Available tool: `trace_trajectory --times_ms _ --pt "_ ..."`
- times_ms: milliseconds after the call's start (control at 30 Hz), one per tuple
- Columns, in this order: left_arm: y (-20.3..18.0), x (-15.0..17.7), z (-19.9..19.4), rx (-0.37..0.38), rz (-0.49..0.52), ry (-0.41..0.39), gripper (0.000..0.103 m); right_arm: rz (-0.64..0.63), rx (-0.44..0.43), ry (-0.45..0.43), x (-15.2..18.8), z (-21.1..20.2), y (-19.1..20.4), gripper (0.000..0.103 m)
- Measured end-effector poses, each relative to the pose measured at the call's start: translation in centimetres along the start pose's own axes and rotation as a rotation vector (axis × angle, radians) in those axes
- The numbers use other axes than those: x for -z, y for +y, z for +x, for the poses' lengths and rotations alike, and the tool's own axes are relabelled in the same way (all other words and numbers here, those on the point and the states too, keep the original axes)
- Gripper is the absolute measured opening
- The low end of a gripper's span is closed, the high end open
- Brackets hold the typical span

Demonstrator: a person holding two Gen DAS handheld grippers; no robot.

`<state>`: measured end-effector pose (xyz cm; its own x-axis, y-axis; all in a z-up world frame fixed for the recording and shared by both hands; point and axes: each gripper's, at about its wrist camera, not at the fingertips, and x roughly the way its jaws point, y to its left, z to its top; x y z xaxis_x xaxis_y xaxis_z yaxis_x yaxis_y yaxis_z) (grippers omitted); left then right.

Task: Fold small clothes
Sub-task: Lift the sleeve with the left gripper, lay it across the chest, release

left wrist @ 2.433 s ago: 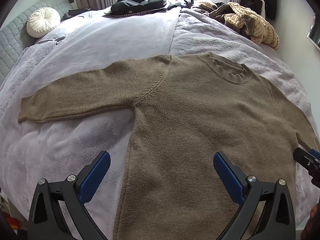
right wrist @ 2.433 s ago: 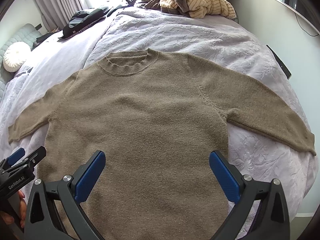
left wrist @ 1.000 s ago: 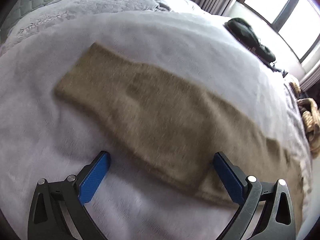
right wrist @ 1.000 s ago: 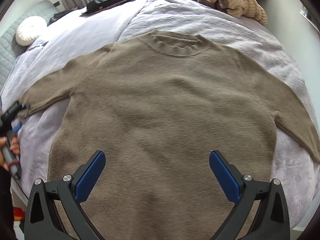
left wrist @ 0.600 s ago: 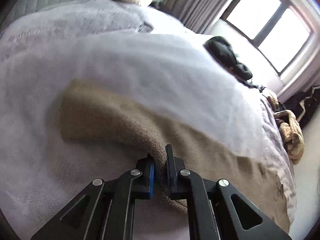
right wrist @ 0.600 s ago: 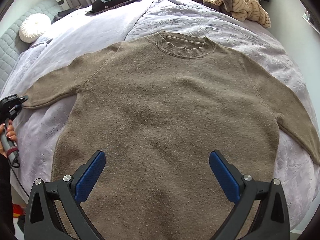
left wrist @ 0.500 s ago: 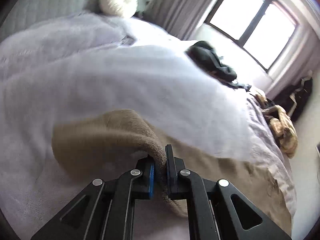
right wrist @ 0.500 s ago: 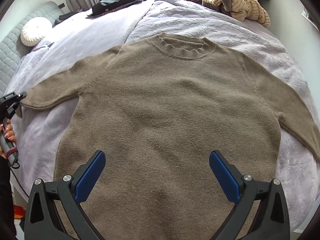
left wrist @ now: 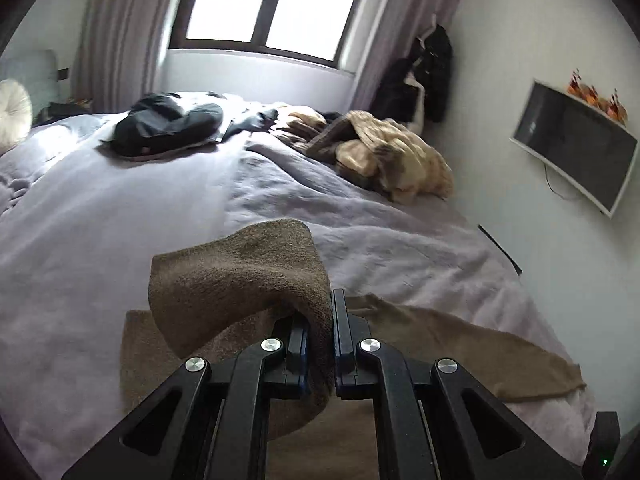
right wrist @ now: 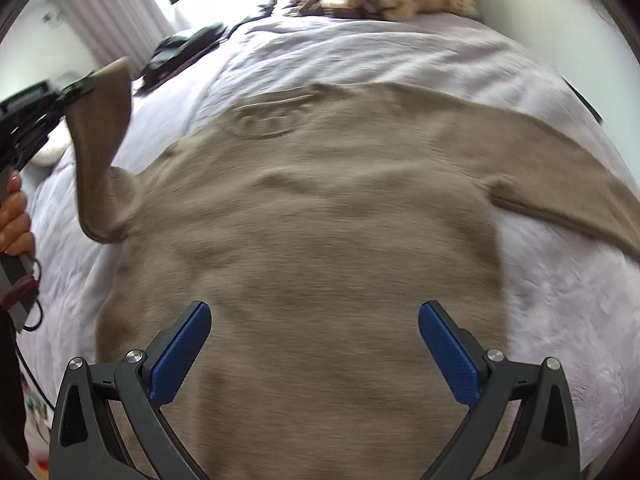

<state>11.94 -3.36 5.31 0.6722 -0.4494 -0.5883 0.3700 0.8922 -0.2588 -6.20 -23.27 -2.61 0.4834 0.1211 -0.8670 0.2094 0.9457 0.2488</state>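
Whereas a second ago the left gripper [left wrist: 332, 344] stood wide open above the flat left sleeve [left wrist: 240, 280], its jaws have since closed and now clench the cuff end of that sleeve, the knit wedged between the two blue pads. That sleeve is raised off the bed [left wrist: 100, 216] and droops in a fold ahead of the fingers; in the right wrist view it hangs as a steep band rising from the sweater's shoulder to the left gripper [right wrist: 76, 88], with the person's hand [right wrist: 16, 216] on the grip below it. Earlier both sleeves lay spread flat.

Nearest in the right wrist view, the right gripper [right wrist: 314, 344] hovers over the lower body of the brown sweater [right wrist: 320, 240], jaws wide apart, nothing between the pads and no contact visible. This view is blurred.

Beyond it, the sweater lies face up on the bed, collar away from the camera, its right sleeve [right wrist: 560, 176] flat and stretched outward. Farther past the collar lie a dark garment [left wrist: 168, 128] and a heap of tan clothes [left wrist: 384, 156], with the window [left wrist: 272, 4] behind.
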Motion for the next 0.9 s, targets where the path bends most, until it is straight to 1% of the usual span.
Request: trace_trajectory --times_ms 33,100,200,267,300,367,400,433,467,500,533,567,633,700,733,800,833,867,900 --pt "-2.3 0.5 1.7 0.012 0.035 0.033 0.010 0.022 0.005 -0.001 -0.1 0.0 -1.1 0.103" --pt "-5.6 2.1 4.1 0.018 0.083 0.093 0.010 0.075 0.016 -0.001 0.0 -0.1 -3.8 0.103" --pt "-8.6 4.8 7.8 -0.004 0.145 0.177 0.010 0.136 0.022 0.001 0.1 -0.1 -7.0 0.103" --pt "-9.2 6.3 9.5 -0.035 0.172 0.224 0.010 0.167 0.018 0.007 0.2 0.0 -8.7 0.103" --pt "-9.1 7.1 10.5 -0.048 0.176 0.263 0.010 0.176 0.015 0.010 0.3 0.1 -9.2 0.103" --pt "-8.3 7.8 11.2 -0.048 0.156 0.301 0.012 0.195 -0.004 0.015 0.3 0.4 -10.2 0.103" --pt "-7.8 8.0 11.2 -0.040 0.140 0.312 0.025 0.201 -0.015 0.013 0.3 0.5 -10.4 0.103" --pt "-7.5 8.0 10.9 -0.039 0.131 0.314 0.050 0.204 -0.028 0.009 0.3 0.5 -10.6 0.103" --pt "-6.8 7.8 9.8 -0.054 0.132 0.287 0.065 0.206 -0.044 0.004 0.1 0.6 -10.7 0.103" --pt "-6.6 7.6 9.0 -0.068 0.143 0.253 0.086 0.205 -0.059 0.001 -0.1 0.7 -10.6 0.103" --pt "-6.4 7.3 8.0 -0.075 0.162 0.213 0.090 0.200 -0.071 -0.002 -0.3 0.8 -10.4 0.103" --pt "-5.7 6.8 6.4 -0.068 0.191 0.185 0.090 0.181 -0.084 -0.015 -0.8 0.9 -9.9 0.103" --pt "-4.2 6.1 4.7 -0.076 0.217 0.166 0.090 0.127 -0.088 -0.034 -1.6 0.9 -8.4 0.103" --pt "-1.5 5.1 3.3 -0.133 0.218 0.141 0.090 0.019 -0.064 -0.029 -3.0 1.3 -5.7 0.103" --pt "0.1 4.9 3.2 -0.154 0.201 0.144 0.090 -0.036 -0.046 -0.026 -3.6 1.4 -4.4 0.103" --pt "4.2 4.3 3.4 -0.219 0.144 0.168 0.090 -0.182 0.030 -0.040 -4.9 2.1 -0.9 0.103" --pt "6.6 4.2 3.8 -0.266 0.106 0.186 0.090 -0.245 0.071 -0.054 -5.4 2.3 0.7 0.103" --pt "8.0 4.3 4.2 -0.286 0.079 0.204 0.090 -0.323 0.122 -0.072 -6.0 2.9 2.7 0.103" --pt "10.3 4.4 4.9 -0.301 0.031 0.240 0.090 -0.394 0.165 -0.092 -6.7 3.5 4.5 0.103"
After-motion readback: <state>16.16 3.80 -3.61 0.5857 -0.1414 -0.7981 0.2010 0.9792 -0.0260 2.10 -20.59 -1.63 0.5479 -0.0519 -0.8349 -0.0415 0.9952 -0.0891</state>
